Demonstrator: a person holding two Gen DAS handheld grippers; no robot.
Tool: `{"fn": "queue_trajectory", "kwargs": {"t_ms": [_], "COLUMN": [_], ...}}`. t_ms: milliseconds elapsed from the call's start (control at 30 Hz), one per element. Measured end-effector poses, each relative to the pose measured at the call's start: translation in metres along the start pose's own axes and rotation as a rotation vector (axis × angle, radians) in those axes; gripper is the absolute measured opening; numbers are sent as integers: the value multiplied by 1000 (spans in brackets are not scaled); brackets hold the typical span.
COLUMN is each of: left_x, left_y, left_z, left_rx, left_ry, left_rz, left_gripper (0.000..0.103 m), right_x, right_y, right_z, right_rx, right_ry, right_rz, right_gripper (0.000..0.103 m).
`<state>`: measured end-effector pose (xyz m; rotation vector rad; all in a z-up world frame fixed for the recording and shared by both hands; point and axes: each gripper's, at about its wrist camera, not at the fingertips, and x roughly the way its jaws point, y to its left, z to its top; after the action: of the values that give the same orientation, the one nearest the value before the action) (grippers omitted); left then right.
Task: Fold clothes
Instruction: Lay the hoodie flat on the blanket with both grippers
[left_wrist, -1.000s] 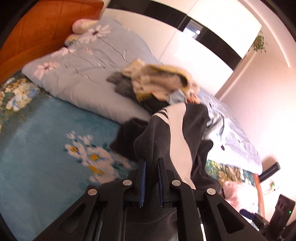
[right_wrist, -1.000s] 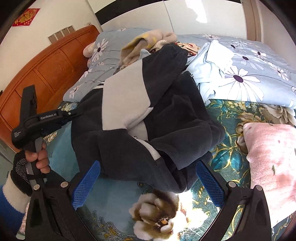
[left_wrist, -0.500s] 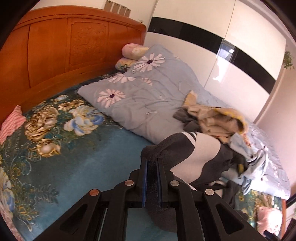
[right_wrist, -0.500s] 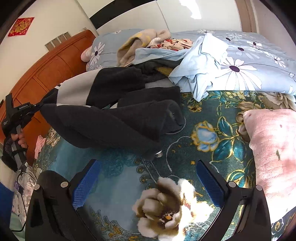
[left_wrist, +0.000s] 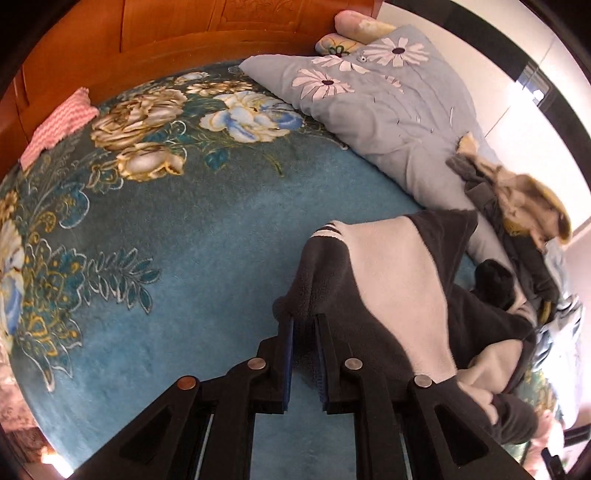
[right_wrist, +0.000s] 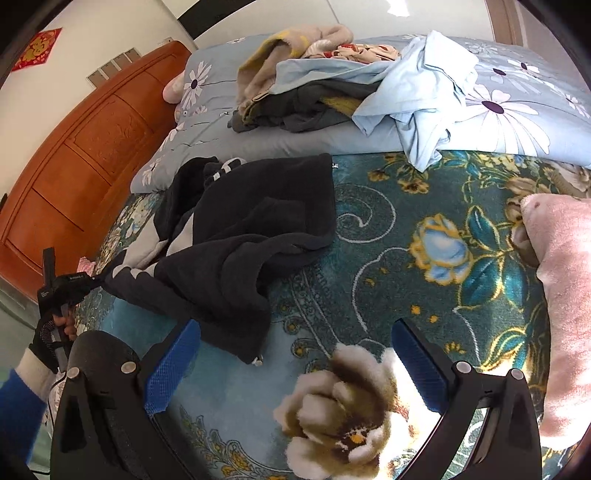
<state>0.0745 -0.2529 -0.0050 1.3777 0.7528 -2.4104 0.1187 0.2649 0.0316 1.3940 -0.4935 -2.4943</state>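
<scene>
Working on: my view of the floral blanket (right_wrist: 424, 236)
Quilt (right_wrist: 517, 122): heaped clothes on top
Black-and-grey fleece (right_wrist: 258, 229): spread across blanket
Left gripper (left_wrist: 304, 325): jaws clamp fleece edge
Right gripper (right_wrist: 295, 362): jaws wide apart, holding nothing

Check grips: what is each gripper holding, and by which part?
Left gripper is shut on the black-and-grey fleece garment, pinching a dark edge near its striped corner. Right gripper is open, holding nothing.

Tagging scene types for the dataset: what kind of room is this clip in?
Almost certainly a bedroom. A carved wooden headboard stands at the end of a bed covered by a teal floral blanket, with a grey-blue daisy-print quilt and a heap of unfolded clothes on top.
</scene>
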Motion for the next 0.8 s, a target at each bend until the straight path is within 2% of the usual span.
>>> {"fn": "queue_trajectory", "kwargs": {"t_ms": [67, 167, 267, 400, 500, 567, 633, 767, 800], "left_x": [-4, -9, -17, -22, -21, -20, -18, -11, -8], "left_y": [-1, 1, 1, -5, -13, -19, -26, -53, -63], "left_z": [-1, -1, -1, -3, -4, -3, -2, 2, 3], "left_rx": [-18, -33, -23, -13, 5, 19, 32, 95, 122], "left_ry": [0, 9, -2, -9, 2, 8, 13, 31, 35], "left_rz": [-35, -89, -119, -144, -159, -164, -172, -168, -159], "left_gripper": [16, 31, 36, 54, 54, 55, 56, 59, 60], "right_x": [4, 11, 14, 9, 7, 7, 14, 42, 53], "right_y": [8, 16, 18, 24, 38, 53, 70, 97, 103], "right_z": [7, 18, 30, 55, 79, 94, 107, 127, 130], "right_rx": [-8, 20, 103, 217, 240, 191, 126, 52, 39], "right_ry": [-16, -34, -70, -174, -225, -235, -220, -135, -101], "right_rz": [16, 96, 242, 444, 558, 595, 593, 582, 545], "right_gripper": [103, 103, 103, 103, 103, 103, 103, 103, 103]}}
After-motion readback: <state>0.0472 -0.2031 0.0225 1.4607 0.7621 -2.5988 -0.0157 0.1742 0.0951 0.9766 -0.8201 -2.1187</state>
